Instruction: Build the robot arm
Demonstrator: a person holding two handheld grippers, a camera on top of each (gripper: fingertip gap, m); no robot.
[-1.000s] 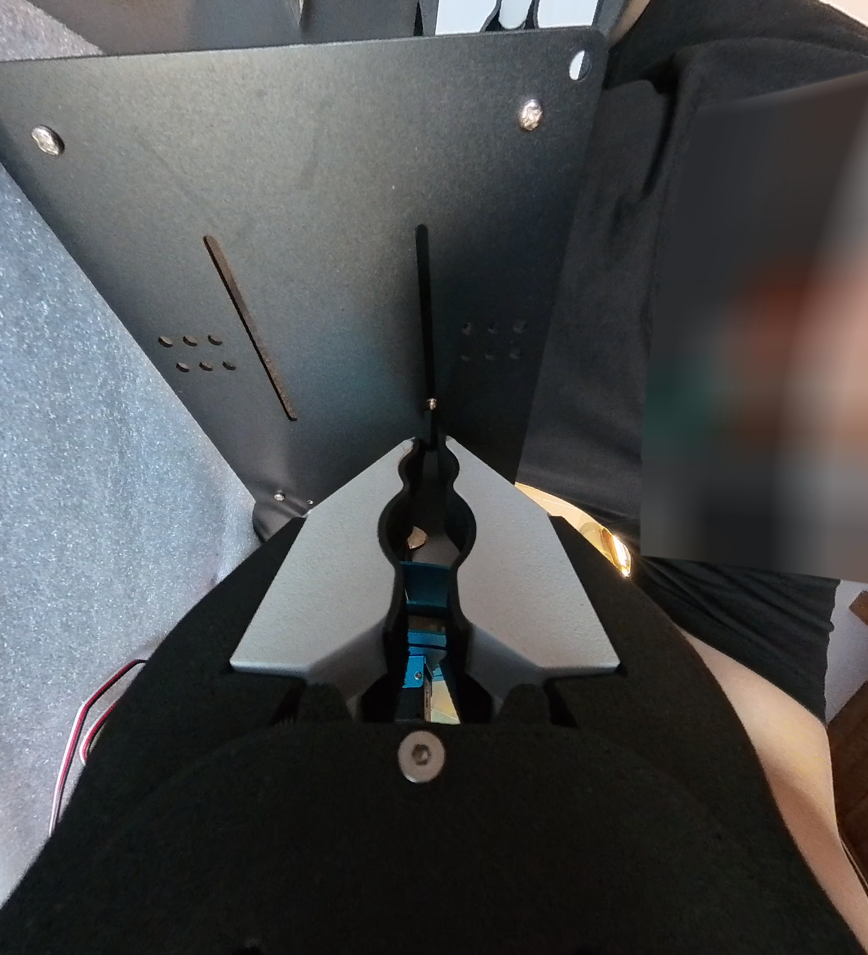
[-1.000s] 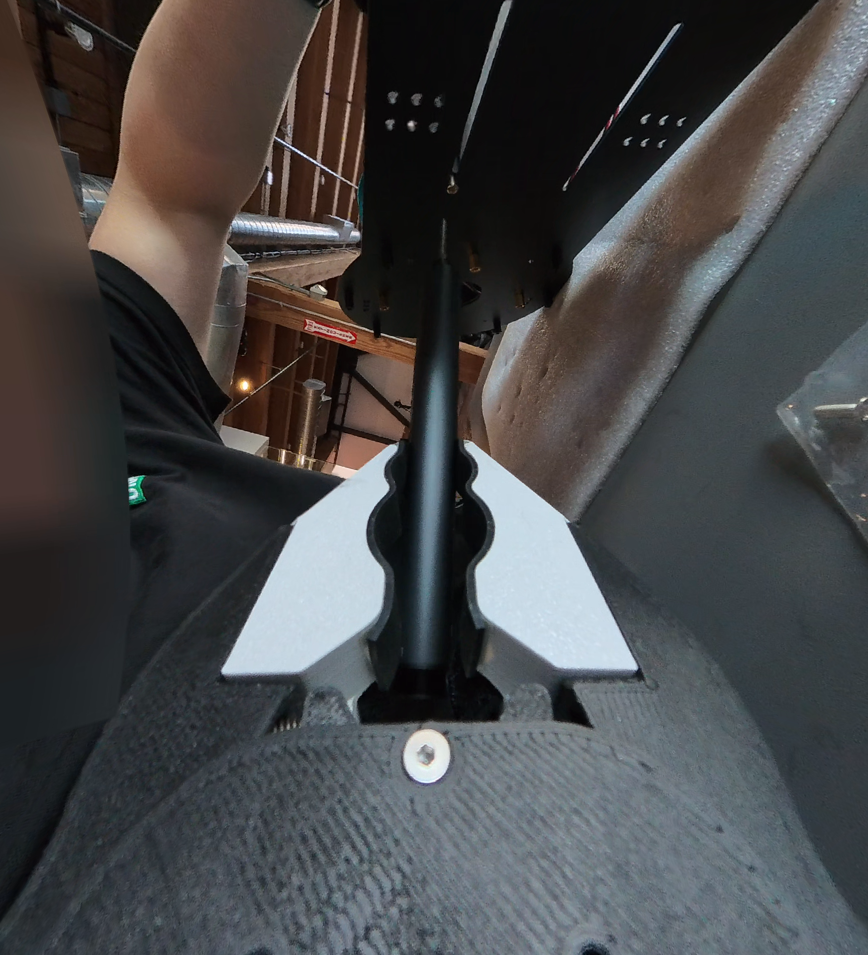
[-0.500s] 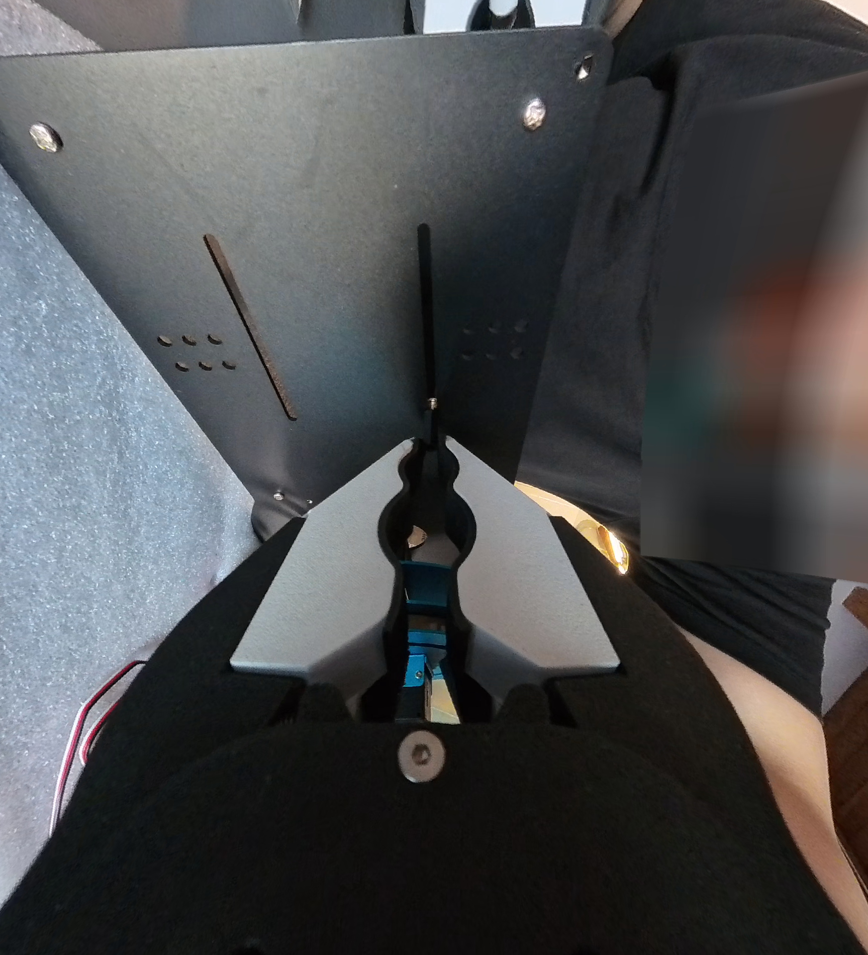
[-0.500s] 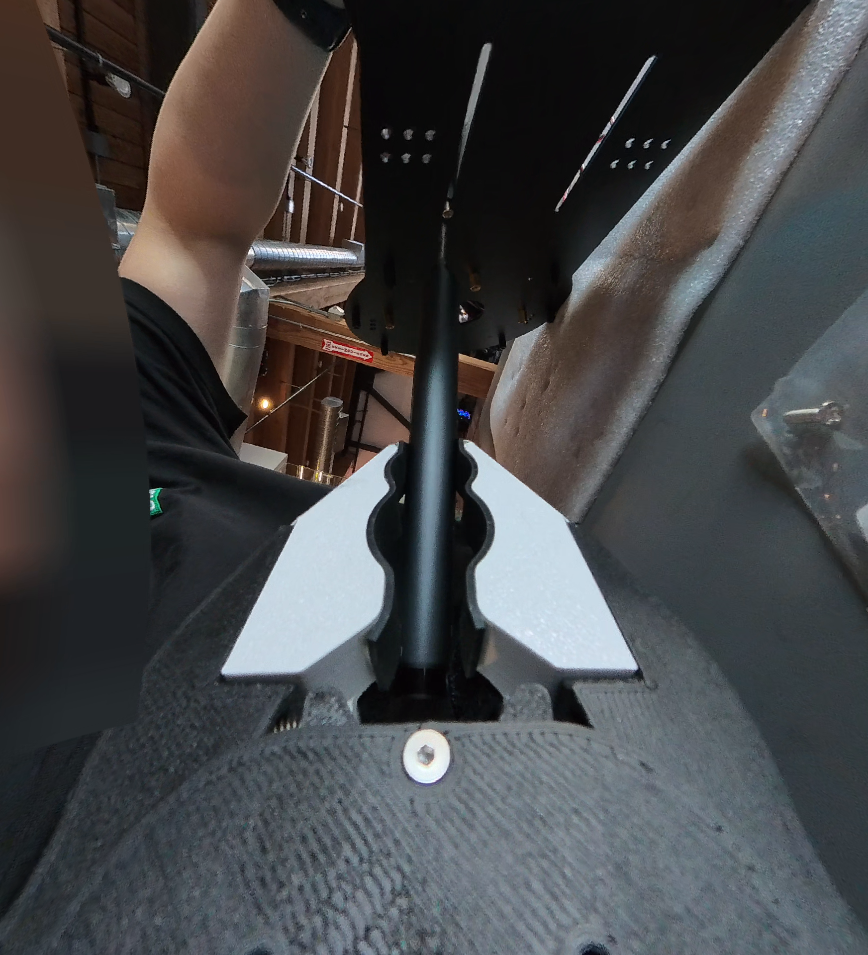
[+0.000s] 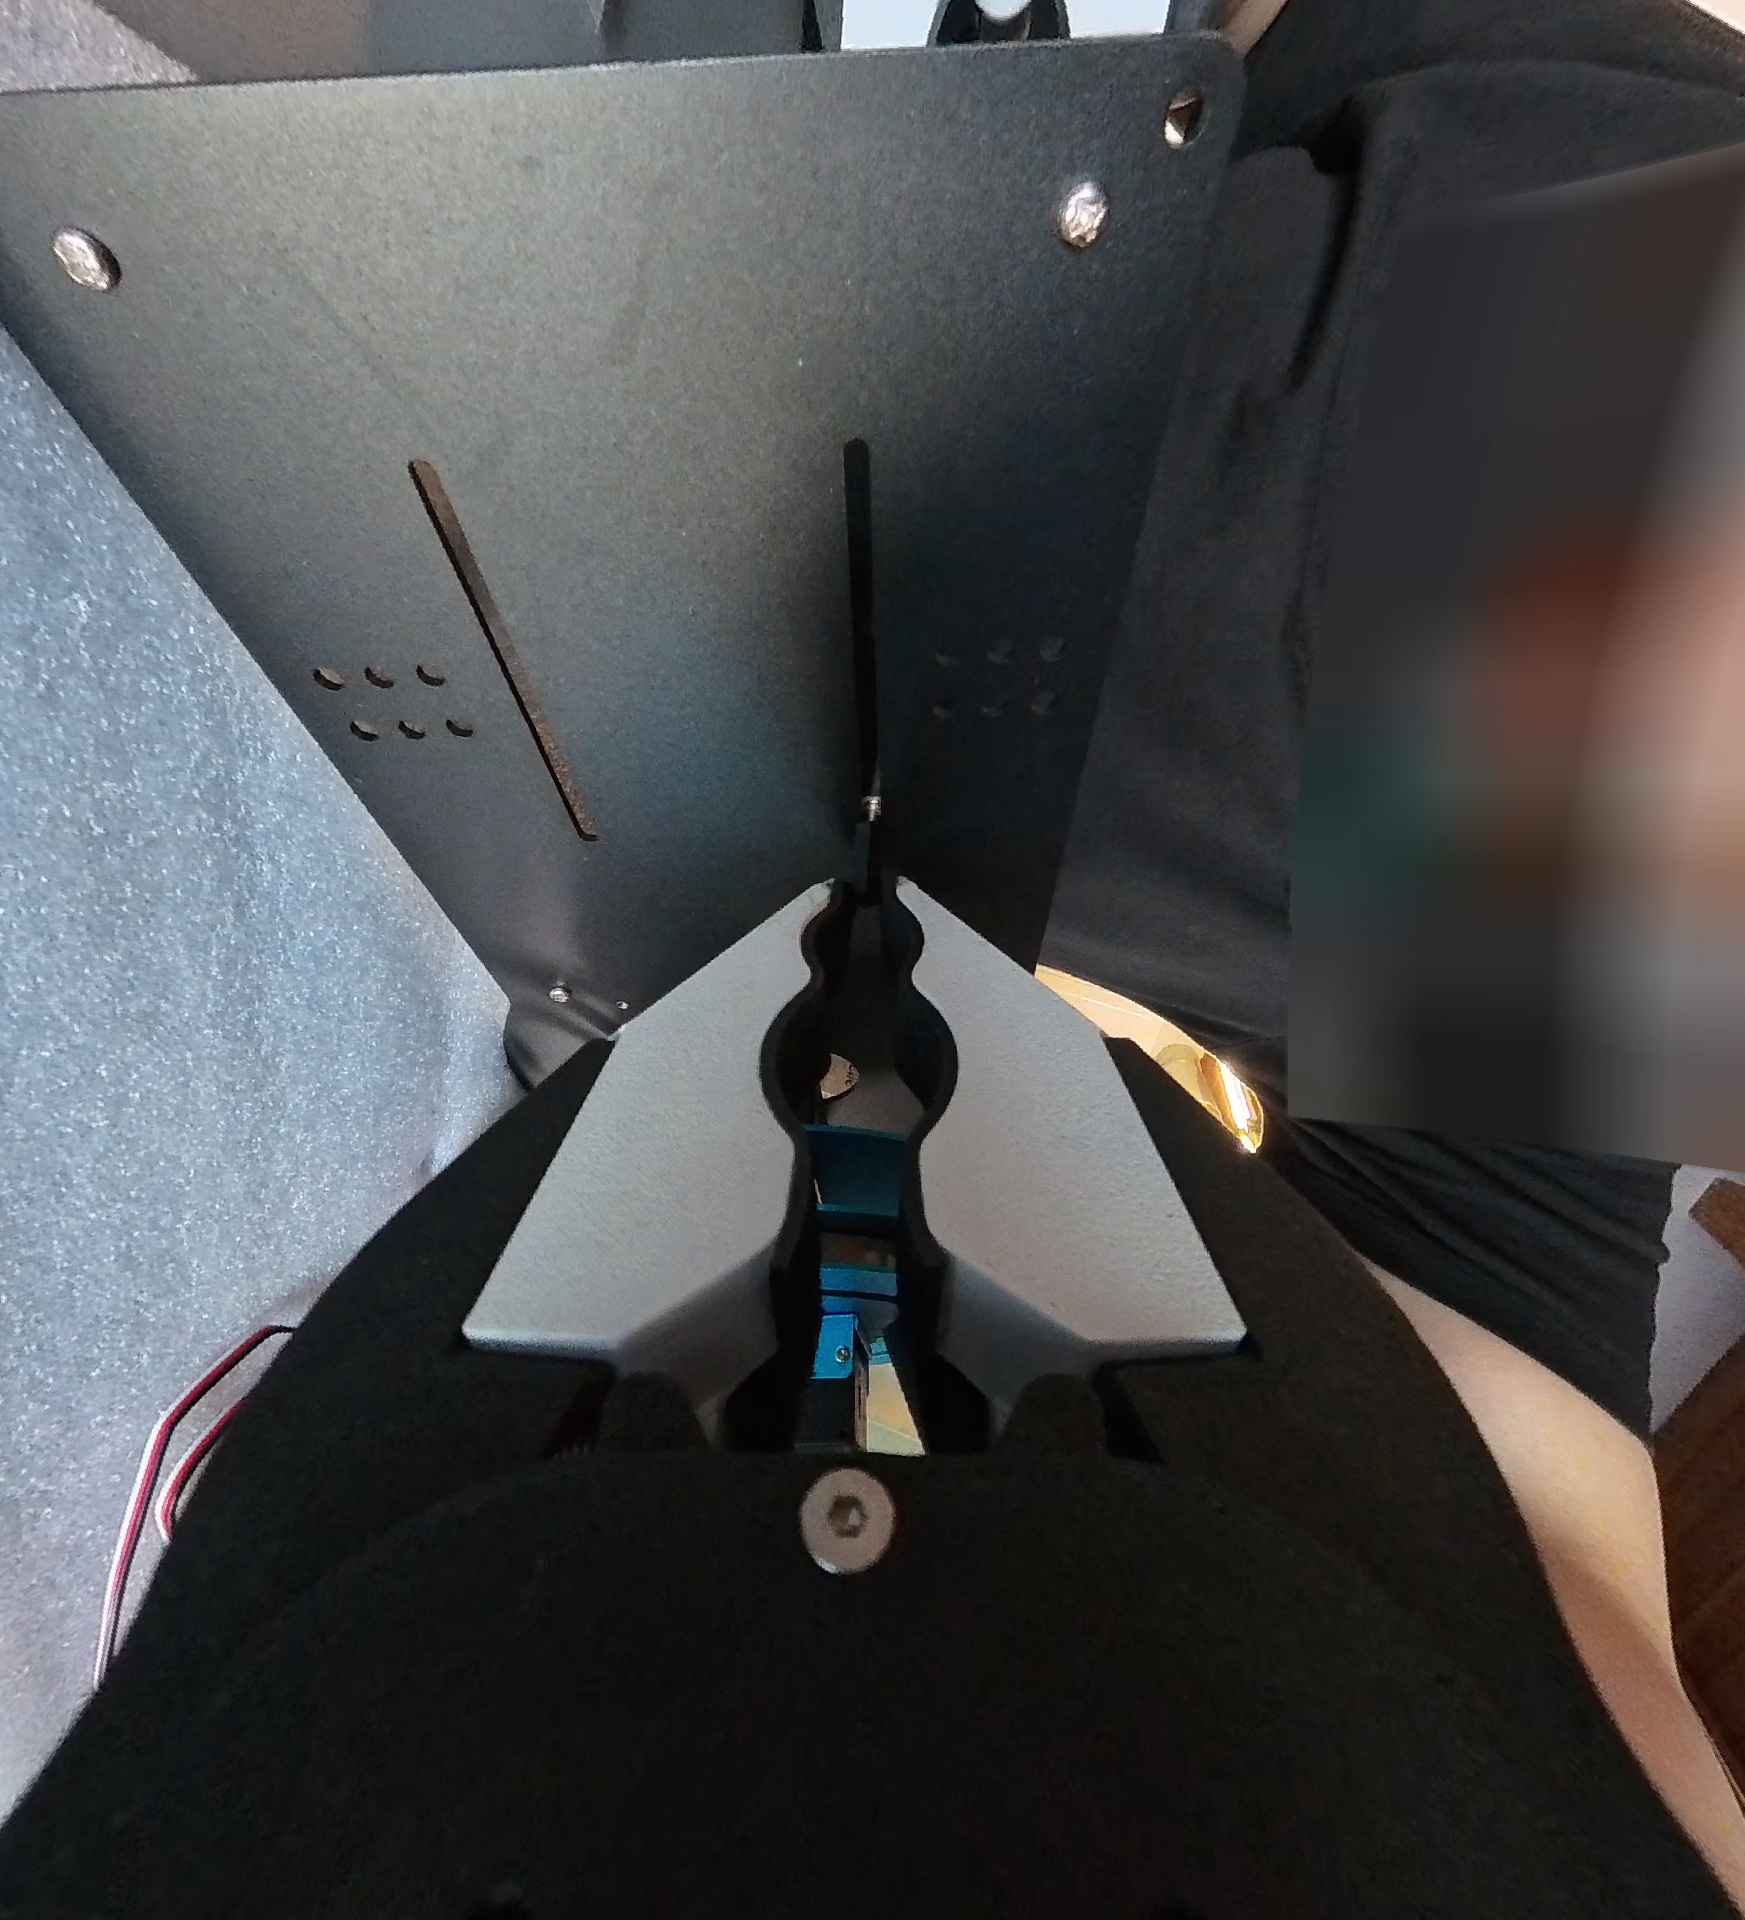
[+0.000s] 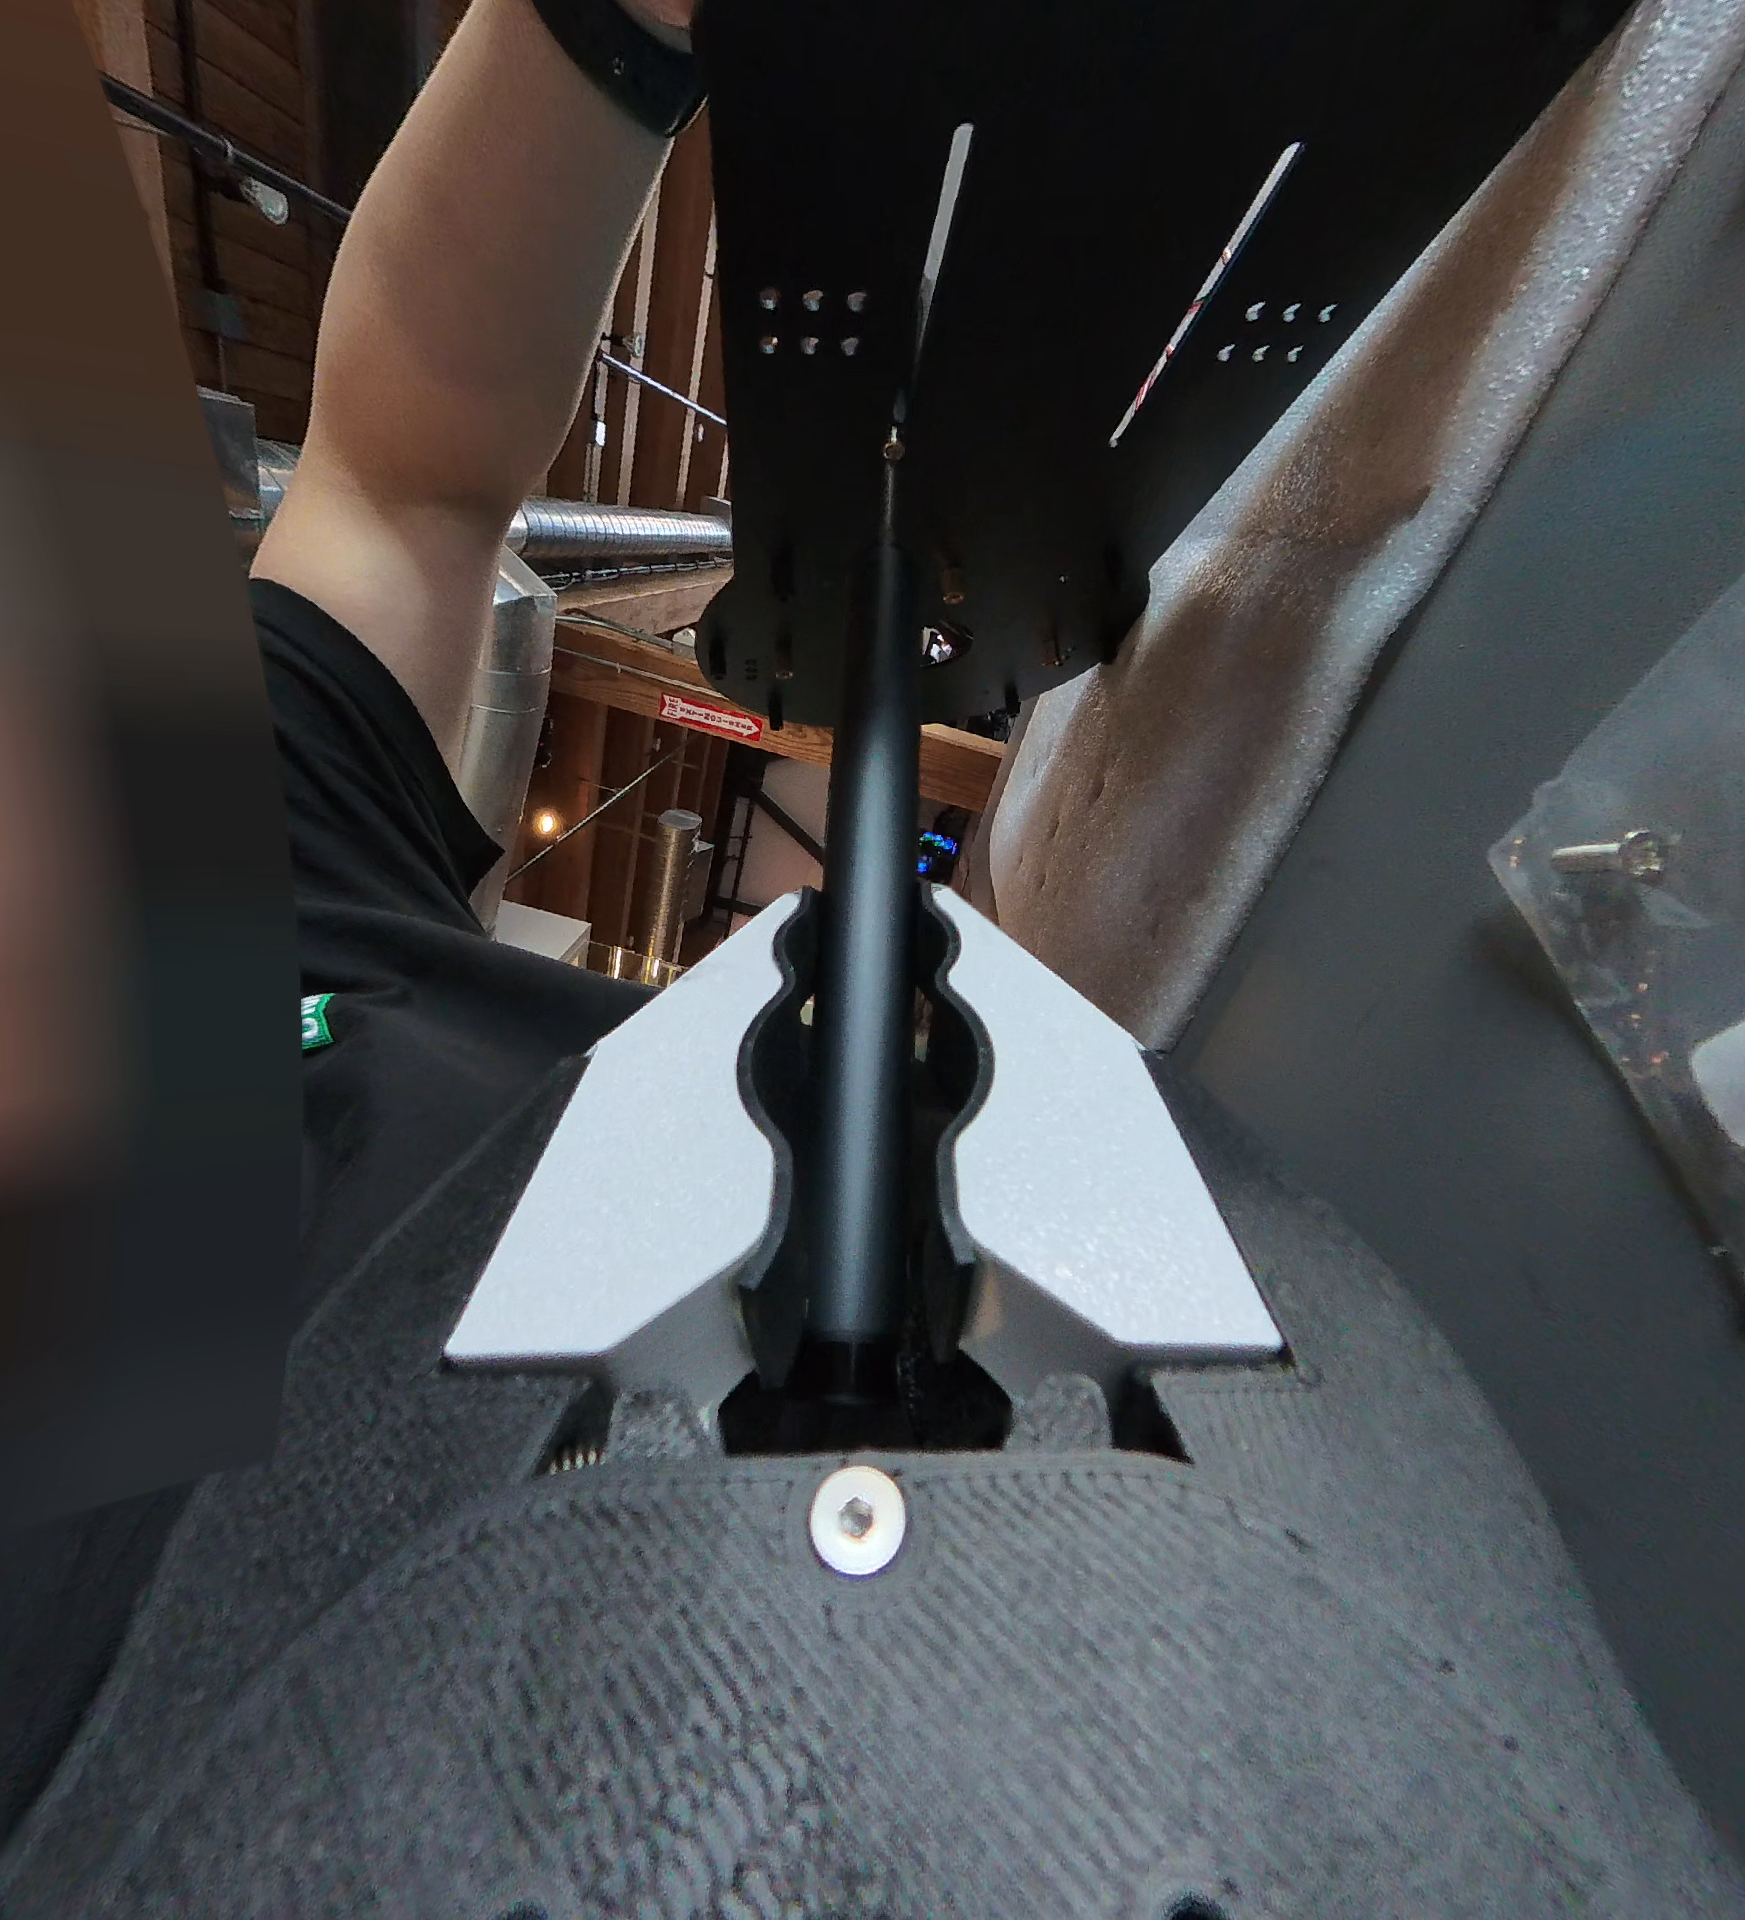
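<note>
A black metal plate (image 5: pixel 639 436) with two slots and clusters of small holes stands tilted on grey foam. My left gripper (image 5: pixel 866 896) is shut on the plate's near edge, at the end of one slot, where a small screw (image 5: pixel 873 800) sits. My right gripper (image 6: pixel 868 906) is shut on a black screwdriver (image 6: pixel 866 935). Its thin tip reaches a small screw (image 6: pixel 891 447) at the slot on the plate's underside (image 6: pixel 1055 260). A blue part (image 5: pixel 852 1174) shows between the left fingers.
Grey foam (image 5: pixel 120 935) lies left of the plate and rises on the right in the right wrist view (image 6: pixel 1263 675). A clear bag of screws (image 6: pixel 1678 1018) lies at the right. A person's arm (image 6: pixel 452 364) and black shirt (image 5: pixel 1211 623) are close by. Wires (image 5: pixel 187 1455) run at lower left. The gap from one gripper's tips to the other's is roughly 12 centimetres.
In the right wrist view the plate and the arm have slid lower in the frame, and the bag has shifted a little left. The screwdriver stays on the screw. The left view is almost unchanged.
</note>
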